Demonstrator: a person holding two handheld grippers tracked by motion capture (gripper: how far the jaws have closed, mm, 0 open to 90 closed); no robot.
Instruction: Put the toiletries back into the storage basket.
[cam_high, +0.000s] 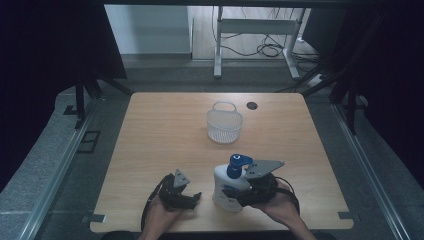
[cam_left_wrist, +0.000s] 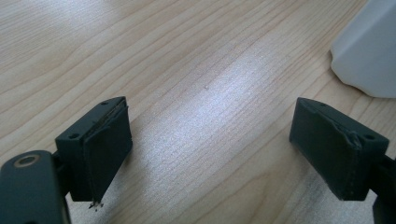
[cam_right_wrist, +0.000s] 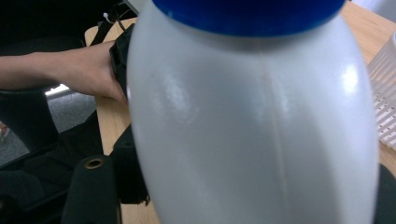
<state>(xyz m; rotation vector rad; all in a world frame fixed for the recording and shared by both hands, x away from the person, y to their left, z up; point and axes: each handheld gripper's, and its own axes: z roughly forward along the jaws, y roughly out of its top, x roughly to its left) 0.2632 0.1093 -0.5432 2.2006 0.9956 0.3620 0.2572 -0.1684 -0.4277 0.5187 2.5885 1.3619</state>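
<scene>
The right gripper (cam_high: 239, 194) is clamped on the upright pump bottle (cam_high: 227, 187). The left gripper (cam_high: 192, 198) rests level just left of the bottle, jaws apart and holding nothing.

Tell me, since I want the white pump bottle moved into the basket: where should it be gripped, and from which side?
Probably the pump bottle is best gripped across its wide white body, below the blue pump head, coming level from its right, as the right gripper does. It stands upright; its smooth body tapers upward, so a low grip seems steadier. The basket sits farther back.

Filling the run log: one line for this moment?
right gripper: shut on pump bottle | left gripper: open, empty | basket: behind, apart
</scene>
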